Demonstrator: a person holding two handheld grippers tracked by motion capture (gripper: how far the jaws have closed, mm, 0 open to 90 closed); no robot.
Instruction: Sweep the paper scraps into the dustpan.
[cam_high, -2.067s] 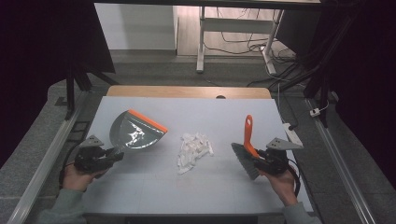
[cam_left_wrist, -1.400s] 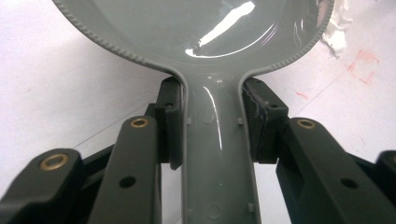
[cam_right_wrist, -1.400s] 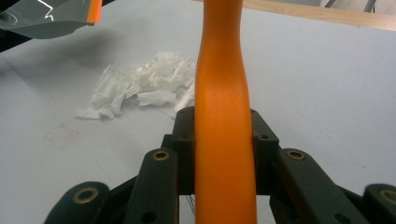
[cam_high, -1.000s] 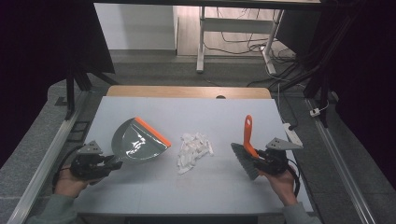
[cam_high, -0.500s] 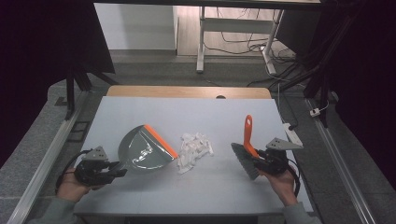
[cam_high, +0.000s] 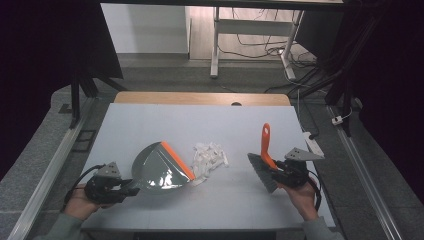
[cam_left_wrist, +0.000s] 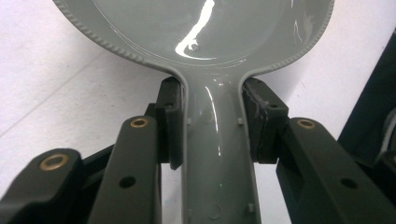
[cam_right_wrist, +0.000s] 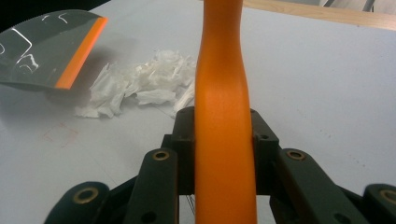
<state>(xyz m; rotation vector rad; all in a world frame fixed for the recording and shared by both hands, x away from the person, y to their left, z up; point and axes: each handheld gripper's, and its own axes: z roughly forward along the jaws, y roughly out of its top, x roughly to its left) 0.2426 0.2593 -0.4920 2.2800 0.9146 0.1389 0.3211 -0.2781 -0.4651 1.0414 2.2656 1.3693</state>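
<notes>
Dustpan (grey, orange lip) clamped in left gripper fingers beside paper scraps; right gripper fingers clamp brush.

Grey dustpan; orange brush handle

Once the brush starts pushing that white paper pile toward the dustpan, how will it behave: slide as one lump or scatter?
The paper pile is loose torn shreds, so it will probably scatter rather than slide together. The shreds look thin and light, so a fast stroke of the brush may flick some. Some could slip under the dustpan lip.
</notes>
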